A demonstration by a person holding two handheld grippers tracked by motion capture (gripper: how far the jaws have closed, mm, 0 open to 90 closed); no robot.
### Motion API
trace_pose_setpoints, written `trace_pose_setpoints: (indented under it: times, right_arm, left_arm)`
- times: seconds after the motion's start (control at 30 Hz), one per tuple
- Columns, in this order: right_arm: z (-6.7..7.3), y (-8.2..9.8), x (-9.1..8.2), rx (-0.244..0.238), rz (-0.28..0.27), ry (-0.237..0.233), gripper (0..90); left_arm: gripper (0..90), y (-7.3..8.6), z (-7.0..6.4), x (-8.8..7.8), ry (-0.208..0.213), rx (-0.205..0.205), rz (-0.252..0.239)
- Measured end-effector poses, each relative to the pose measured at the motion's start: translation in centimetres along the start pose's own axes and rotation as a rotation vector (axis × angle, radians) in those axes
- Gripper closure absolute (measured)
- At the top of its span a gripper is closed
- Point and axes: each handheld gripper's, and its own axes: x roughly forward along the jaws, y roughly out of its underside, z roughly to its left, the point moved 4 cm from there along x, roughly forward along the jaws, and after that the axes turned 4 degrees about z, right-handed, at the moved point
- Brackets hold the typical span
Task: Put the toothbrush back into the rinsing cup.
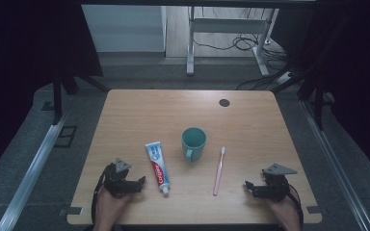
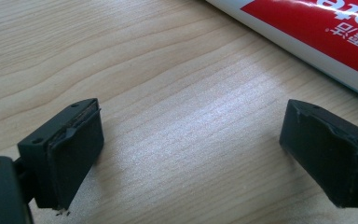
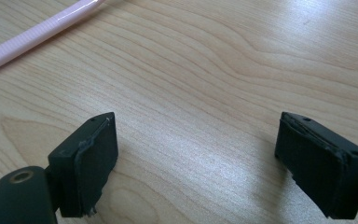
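A teal mug [image 1: 193, 142] stands upright near the middle of the wooden table [image 1: 139, 115]. Left of it lies a red, white and blue toothpaste tube [image 1: 157, 166] [image 2: 317, 32], cap toward the front edge. A pink toothbrush [image 1: 219, 170] [image 3: 37, 37] lies right of the mug, bristles pointing away. My left gripper [image 1: 142, 181] [image 2: 191, 154] rests near the front left, open and empty, just left of the tube. Low over the bare wood at the front right, my right gripper [image 1: 247, 185] [image 3: 196, 163] is open and empty, right of the toothbrush handle.
A dark round cable hole [image 1: 224, 102] sits near the table's far edge. Beyond the table stand a white desk frame [image 1: 191, 43] and loose cables [image 1: 241, 44] on the floor. Metal rails [image 1: 33, 163] run along both sides.
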Motion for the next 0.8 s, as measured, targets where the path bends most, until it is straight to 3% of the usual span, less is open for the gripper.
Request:
trace_pose_setpoints:
  times: [0.8]
  right_arm:
    - [0.02, 0.01, 0.0, -0.006, 0.001, -0.005, 12.0]
  left_arm:
    - [2.5, -0.21, -0.02, 0.26, 0.005, 0.007, 0.009]
